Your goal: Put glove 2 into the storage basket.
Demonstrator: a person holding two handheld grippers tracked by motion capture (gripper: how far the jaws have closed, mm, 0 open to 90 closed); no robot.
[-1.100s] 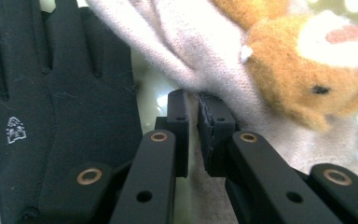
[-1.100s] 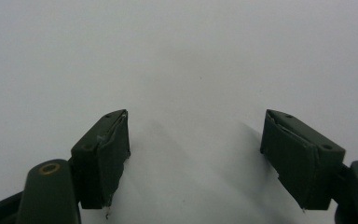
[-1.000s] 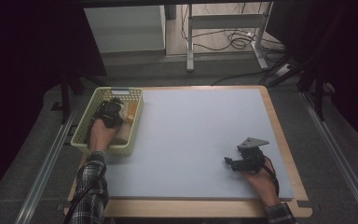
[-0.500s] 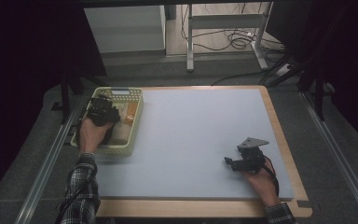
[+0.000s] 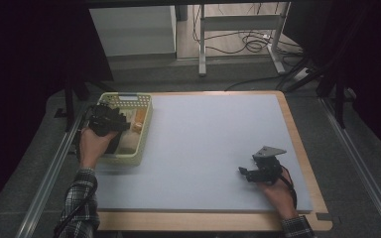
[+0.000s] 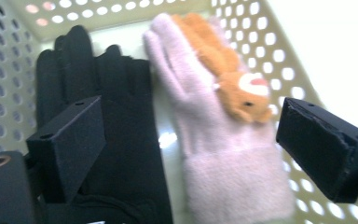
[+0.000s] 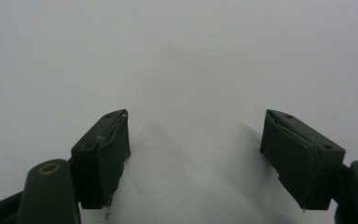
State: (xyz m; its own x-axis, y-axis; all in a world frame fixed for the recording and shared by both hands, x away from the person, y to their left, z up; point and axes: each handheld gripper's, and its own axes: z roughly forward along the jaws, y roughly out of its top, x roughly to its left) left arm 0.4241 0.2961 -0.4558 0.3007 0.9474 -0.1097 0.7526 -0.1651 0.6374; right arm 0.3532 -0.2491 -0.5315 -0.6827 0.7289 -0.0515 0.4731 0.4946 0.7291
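Dark curtains and a grey floor ring the desk [image 5: 218,148], whose pale mat sits in a wooden frame, with cables and metal legs beyond its far edge.

At the desk's left side stands a pale yellow perforated basket [image 5: 141,126]. The left claw [image 5: 110,120] hangs over the basket in the person's left hand [image 5: 93,147], pointing down into it. In the left gripper view the left claw [image 6: 191,140] has its jaws spread wide; they have just been opening, and nothing is pinched between them. Directly below and between the jaws lie two gloves on the basket floor. A black glove [image 6: 107,116] lies under the left jaw, fingers pointing away from the claw. Just beside it, touching along its edge, lies a fluffy pink glove [image 6: 214,140], its cuff nearest the claw. A small orange plush animal [image 6: 228,79] rests on the pink glove, toward the right jaw and close to the basket wall.

Well apart, on the desk's right side, the right claw [image 5: 245,173] rests low on the mat in the person's right hand [image 5: 278,191], a grey three-cornered plate on top. In the right gripper view the right claw [image 7: 196,140] has its jaws spread, with bare mat between and ahead of them.
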